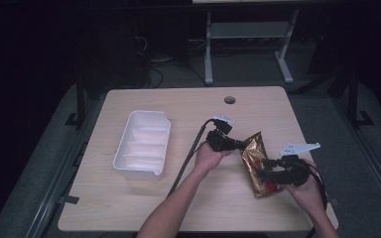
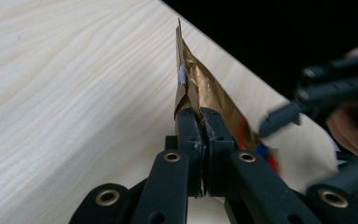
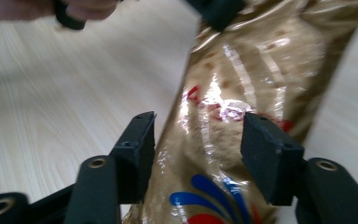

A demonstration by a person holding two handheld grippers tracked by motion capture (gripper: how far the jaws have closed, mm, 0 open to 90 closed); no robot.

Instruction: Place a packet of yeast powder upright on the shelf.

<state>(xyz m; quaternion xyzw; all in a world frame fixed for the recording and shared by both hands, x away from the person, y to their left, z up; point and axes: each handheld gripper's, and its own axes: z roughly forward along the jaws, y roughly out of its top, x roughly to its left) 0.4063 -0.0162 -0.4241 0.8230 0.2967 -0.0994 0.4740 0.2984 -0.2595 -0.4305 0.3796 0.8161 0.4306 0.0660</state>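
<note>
Two claws are working one gold snack bag (image 1: 258,166) at the lower right of the high view. The left claw (image 2: 200,119) is pinching the bag's upper edge, pads pressed together on the foil. The right claw (image 3: 198,149) is standing spread around the bag's middle, not pressing. Holding that pinch firm while lifting should keep the bag from slipping. The pale wooden surface (image 1: 203,208) is also carrying a white tray (image 1: 143,144) at centre left; the room behind is dark.
</note>
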